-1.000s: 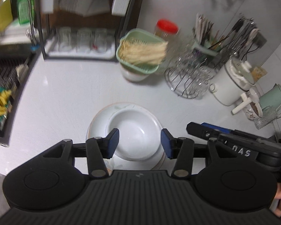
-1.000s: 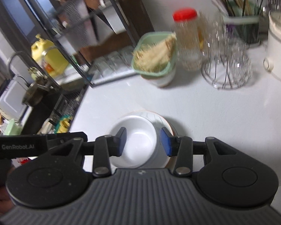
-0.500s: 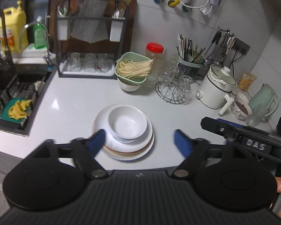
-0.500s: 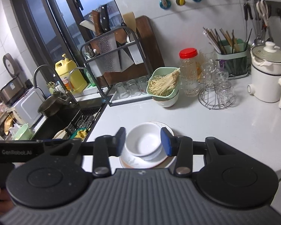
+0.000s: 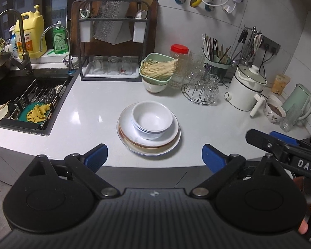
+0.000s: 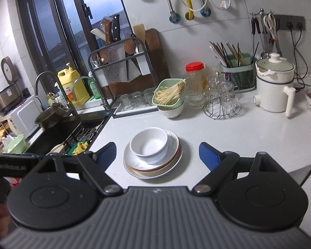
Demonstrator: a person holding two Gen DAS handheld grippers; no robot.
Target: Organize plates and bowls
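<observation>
Bowls farther off vs. before

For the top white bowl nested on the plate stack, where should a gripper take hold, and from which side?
Grip the top white bowl by its thin rim at the near edge, one finger inside and one outside, coming down from above on the counter-edge side. It sits upright and open, nested in other bowls on the stack of white plates, so its lower wall is hidden; only the raised rim looks free. A judgement only.
</observation>
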